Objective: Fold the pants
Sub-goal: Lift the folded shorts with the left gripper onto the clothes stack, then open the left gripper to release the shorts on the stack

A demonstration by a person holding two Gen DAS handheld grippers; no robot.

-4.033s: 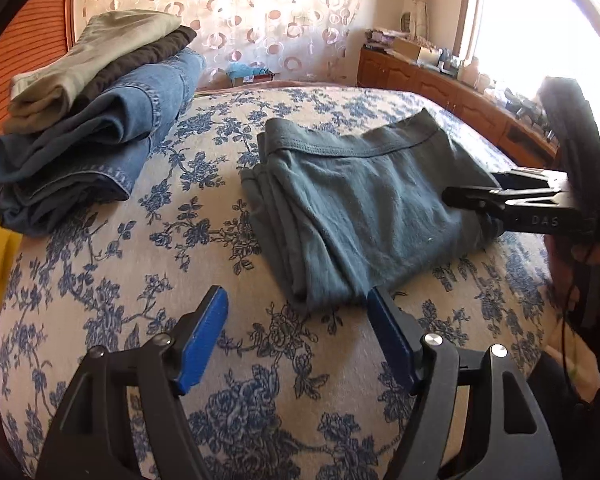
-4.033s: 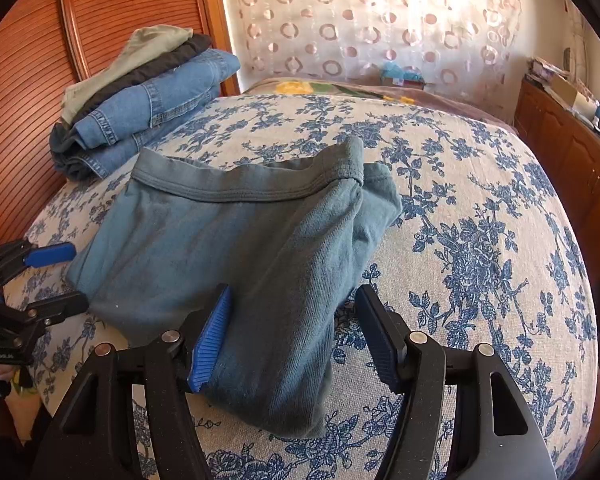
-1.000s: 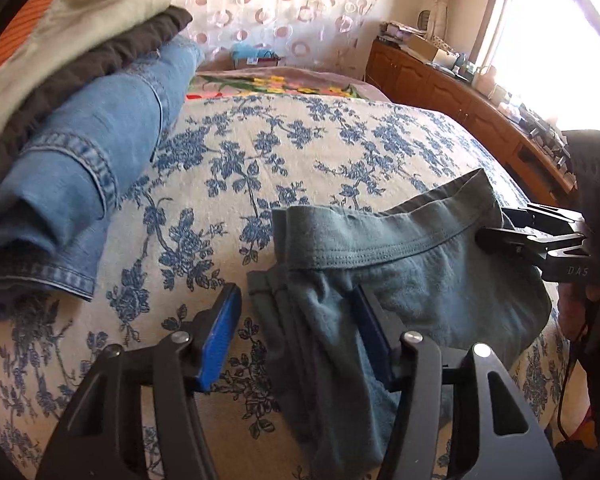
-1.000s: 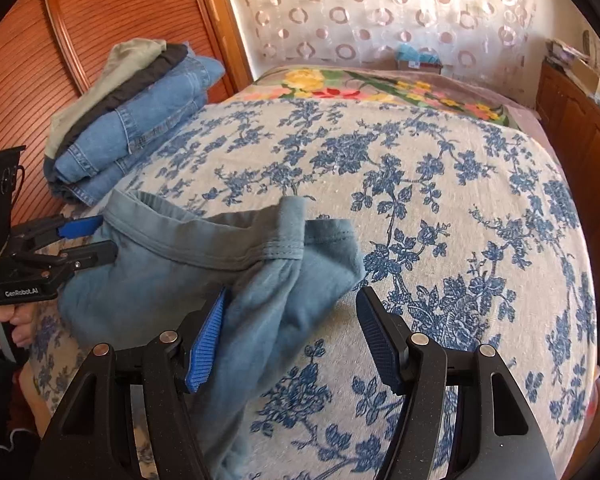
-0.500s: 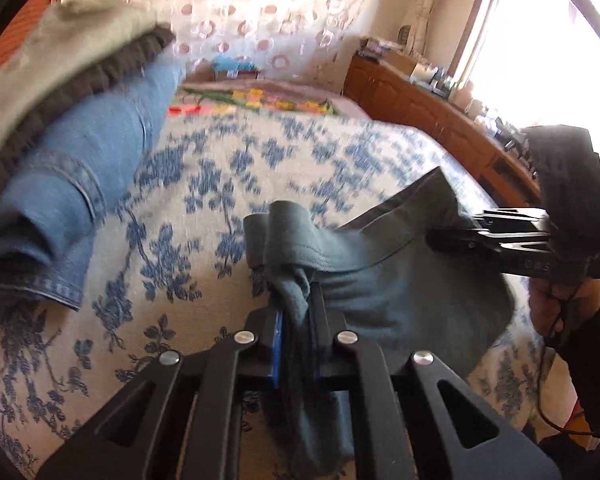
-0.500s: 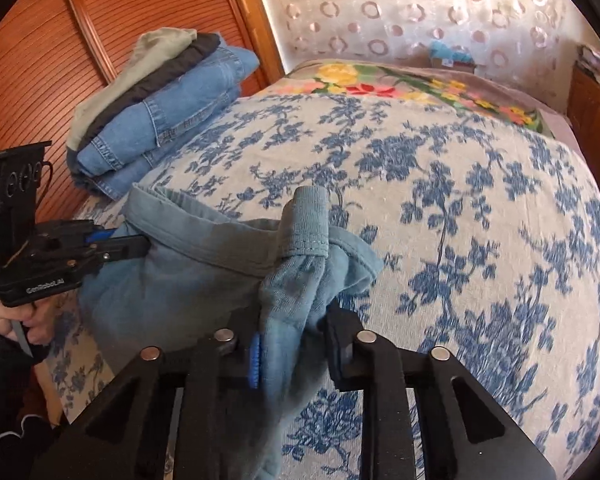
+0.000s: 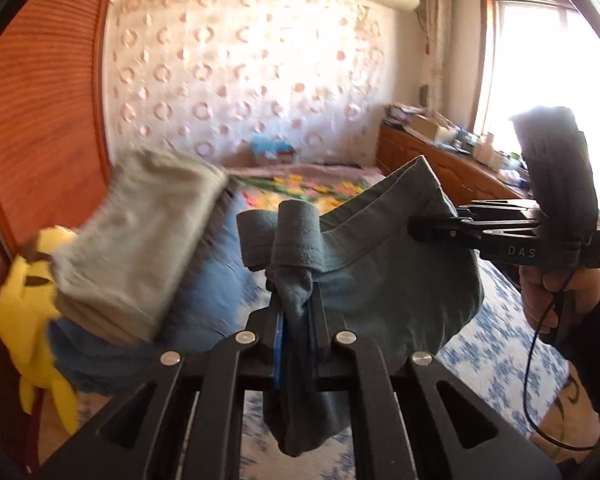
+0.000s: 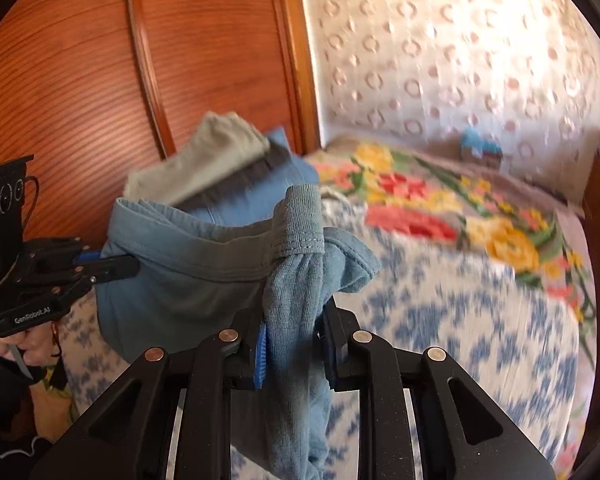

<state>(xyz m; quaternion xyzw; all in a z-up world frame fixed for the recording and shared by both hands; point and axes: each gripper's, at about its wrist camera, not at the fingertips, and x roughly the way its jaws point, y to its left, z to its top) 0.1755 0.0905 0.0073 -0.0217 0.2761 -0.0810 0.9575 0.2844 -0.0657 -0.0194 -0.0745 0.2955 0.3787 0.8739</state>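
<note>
Jaws of both the left gripper (image 7: 296,320) and right gripper (image 8: 294,344) pinch the pants (image 7: 380,280) aloft above the bed (image 8: 460,320), near the stack (image 7: 140,240); bunched fabric could slip, spoiling the fold.

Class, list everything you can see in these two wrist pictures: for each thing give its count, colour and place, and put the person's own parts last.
Pants: one, grey-blue, held up above the bed between both claws.
Folded clothes pile: one, beige on dark grey on blue denim, by the wooden wall.
Bedspread: one, white with blue flowers, on the bed.
Blanket: one, multicoloured floral, at the bed's far end.
Yellow toy: one, beside the pile.
Wooden wall: one, reddish brown.
Sideboard: one, brown, under the window.
Left claw: black, blue pads, shut on pants.
Right claw: same, shut on pants.
</note>
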